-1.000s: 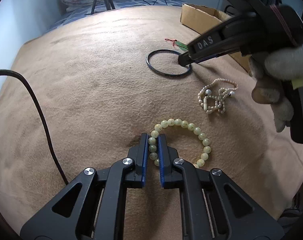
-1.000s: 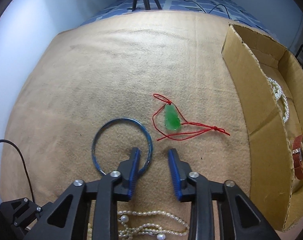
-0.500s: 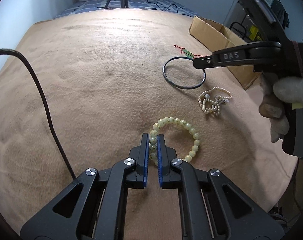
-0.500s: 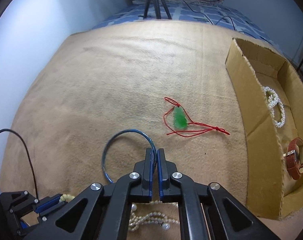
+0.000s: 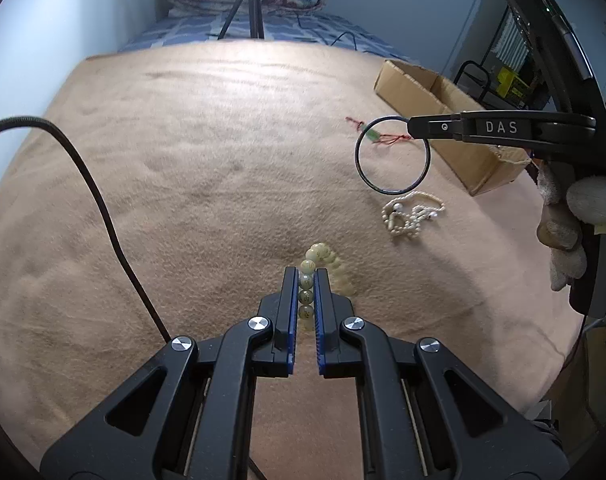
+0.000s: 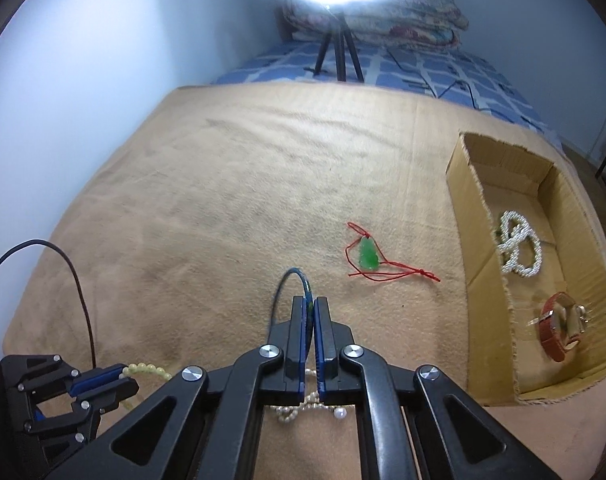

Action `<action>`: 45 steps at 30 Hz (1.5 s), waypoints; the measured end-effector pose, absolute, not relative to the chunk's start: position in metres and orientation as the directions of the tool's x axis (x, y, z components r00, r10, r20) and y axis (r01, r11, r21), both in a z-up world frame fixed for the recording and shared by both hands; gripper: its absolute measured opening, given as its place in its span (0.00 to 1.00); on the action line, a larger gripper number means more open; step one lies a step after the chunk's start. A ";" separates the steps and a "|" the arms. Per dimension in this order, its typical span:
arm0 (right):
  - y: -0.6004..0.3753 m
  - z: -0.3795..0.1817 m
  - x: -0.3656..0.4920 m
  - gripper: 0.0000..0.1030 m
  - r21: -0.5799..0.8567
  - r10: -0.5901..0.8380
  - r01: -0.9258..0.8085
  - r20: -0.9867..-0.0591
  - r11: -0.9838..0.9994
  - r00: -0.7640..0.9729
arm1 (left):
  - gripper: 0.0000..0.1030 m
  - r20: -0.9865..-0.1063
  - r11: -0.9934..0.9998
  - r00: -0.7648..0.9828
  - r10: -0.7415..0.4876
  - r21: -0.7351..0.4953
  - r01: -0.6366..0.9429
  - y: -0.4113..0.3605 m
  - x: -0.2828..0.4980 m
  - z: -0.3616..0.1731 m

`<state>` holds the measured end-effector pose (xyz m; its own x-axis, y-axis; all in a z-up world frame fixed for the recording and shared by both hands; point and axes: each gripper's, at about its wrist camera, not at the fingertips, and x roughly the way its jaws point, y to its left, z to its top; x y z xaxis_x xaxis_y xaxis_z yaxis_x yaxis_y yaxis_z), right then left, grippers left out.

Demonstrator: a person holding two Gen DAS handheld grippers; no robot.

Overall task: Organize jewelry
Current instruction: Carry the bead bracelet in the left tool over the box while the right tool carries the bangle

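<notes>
Both bracelets have risen off the tan blanket [image 5: 207, 184] since a second ago. Left tool [image 5: 305, 280] grips the pale green bead bracelet [image 5: 315, 258]; right tool [image 6: 310, 308] pinches the dark bangle [image 5: 391, 156], hanging near the cardboard box [image 6: 483, 256].
</notes>
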<state>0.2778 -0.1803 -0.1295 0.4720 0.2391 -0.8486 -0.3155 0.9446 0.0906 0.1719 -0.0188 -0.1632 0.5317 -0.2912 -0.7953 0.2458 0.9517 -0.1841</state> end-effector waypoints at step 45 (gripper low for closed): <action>-0.361 -0.022 0.228 0.01 0.070 0.173 -0.172 -0.683 0.983 0.709 | 0.05 -0.644 0.848 0.594 -0.482 -0.172 0.501 -0.170 0.217 -0.072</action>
<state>0.2276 -0.3615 -0.0218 0.7093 0.1731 -0.6833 -0.1722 0.9826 0.0701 0.2168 -0.1701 -0.0718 0.5938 -0.4817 -0.6444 0.5011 0.8481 -0.1722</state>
